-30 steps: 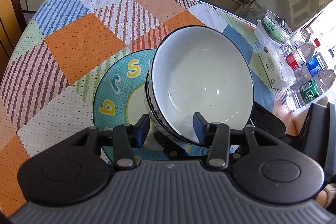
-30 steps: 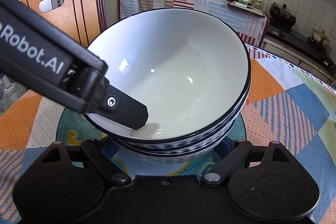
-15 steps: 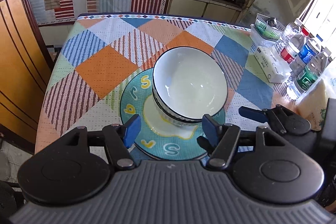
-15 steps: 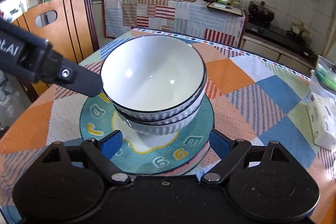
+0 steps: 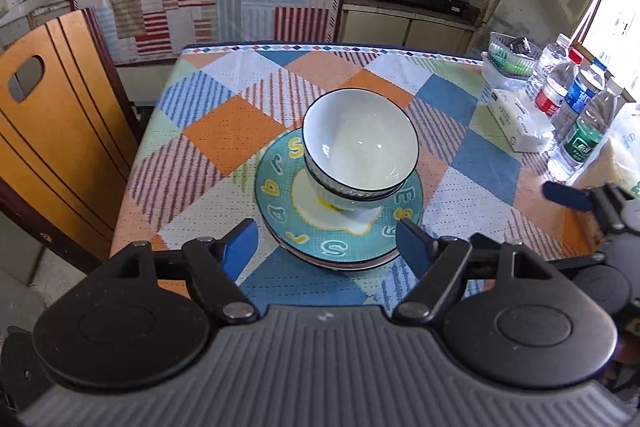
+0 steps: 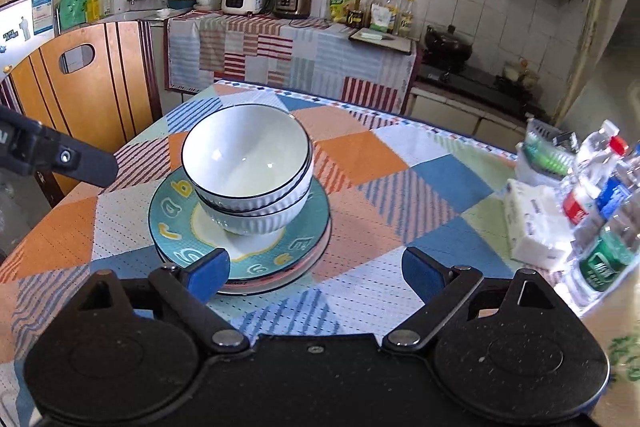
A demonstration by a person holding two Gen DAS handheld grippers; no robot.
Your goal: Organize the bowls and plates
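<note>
Left gripper [image 5: 326, 241] wide now, jaws just opened, nothing between the blue pads, pulled back and lifted off the stack compared with a second ago, when one finger sat inside the top bowl. Right gripper [image 6: 316, 269] likewise spread wide and empty, drawn well back from a rim that filled its view a second ago. Beyond the tips, two white bowls [image 5: 360, 151] nested, black-rimmed, standing on the teal lettered plate [image 5: 280, 215] near the middle of the patchwork tablecloth [image 5: 224, 131]. Under that plate, a pinkish rim showing at the near edge, so probably a second plate beneath, though too little visible to be sure. Judged from this: bowls released and left stacked, plates gathered below, the sorting looking close to done. Further out, water bottles [image 5: 580, 107], a tissue pack [image 5: 516, 123] and a small basket [image 5: 508, 55] along the table's right edge, a wooden chair [image 5: 52, 131] at the left. Hard to make out: the bowls' foot ring, hidden by their own sides, so seating on the plate unconfirmed; the table's near edge cut off by both gripper bodies.
</note>
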